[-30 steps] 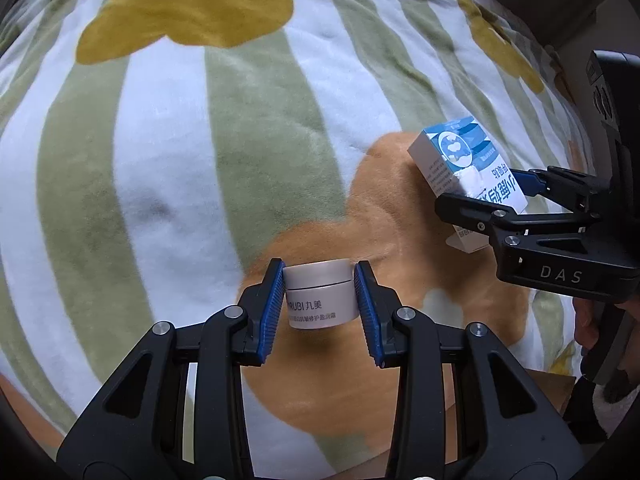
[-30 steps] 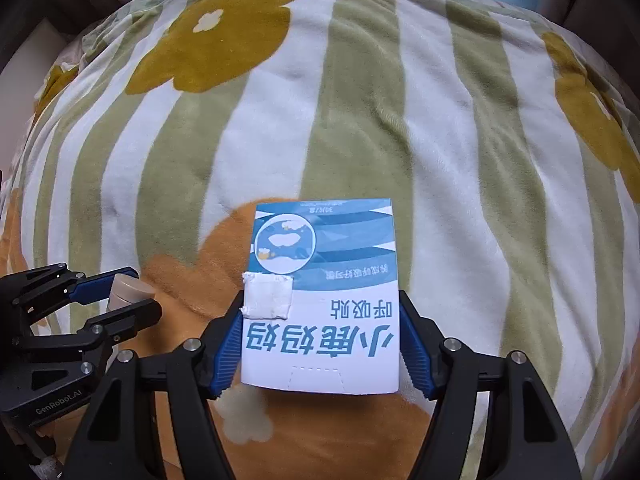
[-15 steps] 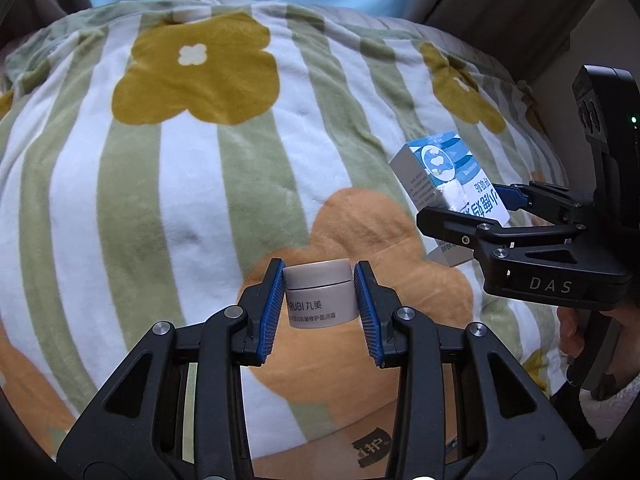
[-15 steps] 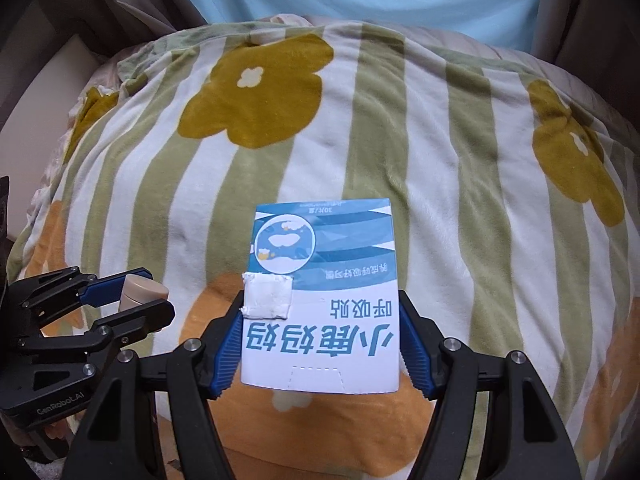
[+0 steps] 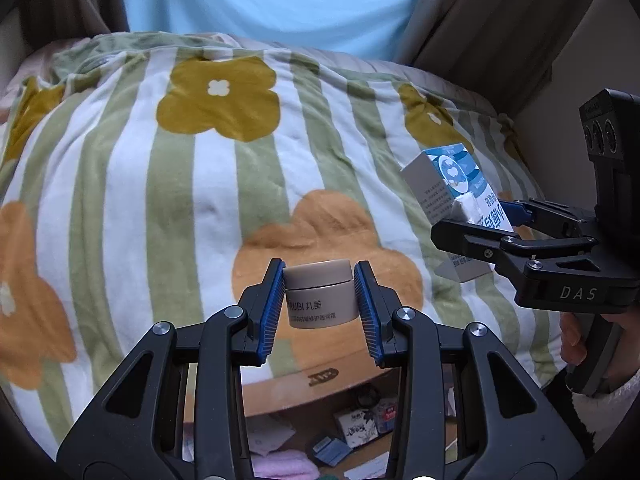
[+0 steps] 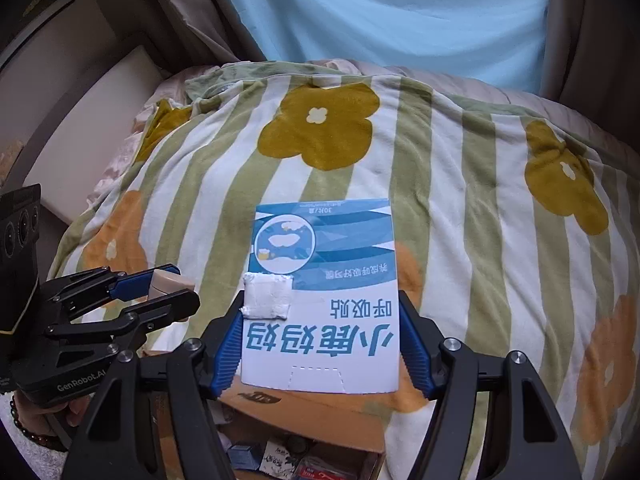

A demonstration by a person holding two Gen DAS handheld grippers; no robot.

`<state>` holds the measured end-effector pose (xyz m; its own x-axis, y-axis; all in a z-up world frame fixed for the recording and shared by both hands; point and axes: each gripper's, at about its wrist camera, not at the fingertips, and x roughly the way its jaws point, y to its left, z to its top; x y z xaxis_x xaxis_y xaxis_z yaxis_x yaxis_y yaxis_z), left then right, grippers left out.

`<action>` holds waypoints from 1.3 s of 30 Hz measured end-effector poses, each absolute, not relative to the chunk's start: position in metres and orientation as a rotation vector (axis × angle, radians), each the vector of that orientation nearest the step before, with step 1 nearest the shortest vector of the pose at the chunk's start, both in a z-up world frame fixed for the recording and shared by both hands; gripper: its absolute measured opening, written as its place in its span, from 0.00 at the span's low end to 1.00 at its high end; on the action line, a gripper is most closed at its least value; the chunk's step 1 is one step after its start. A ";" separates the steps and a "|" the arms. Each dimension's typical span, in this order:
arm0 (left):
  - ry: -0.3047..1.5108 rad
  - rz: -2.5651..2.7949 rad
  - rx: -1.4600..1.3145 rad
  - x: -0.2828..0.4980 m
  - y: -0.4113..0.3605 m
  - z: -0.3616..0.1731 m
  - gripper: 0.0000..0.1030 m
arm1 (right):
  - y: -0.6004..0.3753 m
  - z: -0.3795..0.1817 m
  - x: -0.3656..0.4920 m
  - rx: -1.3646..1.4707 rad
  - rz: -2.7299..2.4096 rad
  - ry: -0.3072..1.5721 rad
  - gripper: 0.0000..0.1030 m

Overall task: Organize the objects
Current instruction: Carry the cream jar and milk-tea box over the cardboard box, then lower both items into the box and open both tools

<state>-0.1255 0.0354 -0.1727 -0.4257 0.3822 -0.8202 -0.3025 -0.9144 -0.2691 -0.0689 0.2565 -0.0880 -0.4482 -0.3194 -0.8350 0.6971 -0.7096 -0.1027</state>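
My left gripper (image 5: 319, 312) is shut on a small beige cream jar (image 5: 319, 294) and holds it above the near edge of the bed. It also shows in the right wrist view (image 6: 160, 290), at the left, with the jar (image 6: 168, 282). My right gripper (image 6: 320, 340) is shut on a blue and white paper box (image 6: 322, 300) with a white pad taped on it. In the left wrist view that gripper (image 5: 492, 222) and the box (image 5: 448, 184) are at the right.
A striped green and white blanket with flowers (image 5: 200, 200) covers the bed. Below the grippers stands an open cardboard box (image 5: 344, 392) with several small packets inside; it also shows in the right wrist view (image 6: 320, 416). A blue curtain (image 6: 380, 12) hangs behind.
Both grippers have pulled back and up from the blanket with their objects still held. The cardboard box below has come into view.
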 end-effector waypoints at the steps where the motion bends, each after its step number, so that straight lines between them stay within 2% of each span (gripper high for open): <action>1: -0.124 2.361 -1.385 -0.116 0.032 -0.172 0.31 | 0.260 -0.087 -0.062 1.123 -2.165 0.586 0.62; 8: -0.196 2.398 -1.449 -0.055 0.011 -0.183 0.31 | 0.288 -0.097 -0.013 1.144 -2.127 0.589 0.62; 14: -0.245 2.403 -1.524 -0.014 0.001 -0.210 0.31 | 0.308 -0.127 0.017 1.200 -2.114 0.619 0.62; 19: -0.359 2.406 -1.584 0.009 -0.014 -0.237 0.31 | 0.322 -0.155 0.036 1.244 -2.148 0.646 0.62; 29: -0.431 2.399 -1.703 0.033 -0.031 -0.285 0.31 | 0.337 -0.210 0.053 1.374 -2.126 0.598 0.62; 39: -0.408 2.412 -1.692 0.024 -0.027 -0.283 0.31 | 0.332 -0.214 0.052 1.385 -2.143 0.588 0.62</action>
<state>0.0243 -0.0269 -0.2830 -0.3433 0.2900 -0.8933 0.0196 -0.9487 -0.3155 0.0517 0.3322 -0.2139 -0.3442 -0.1872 -0.9201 0.6307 -0.7720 -0.0789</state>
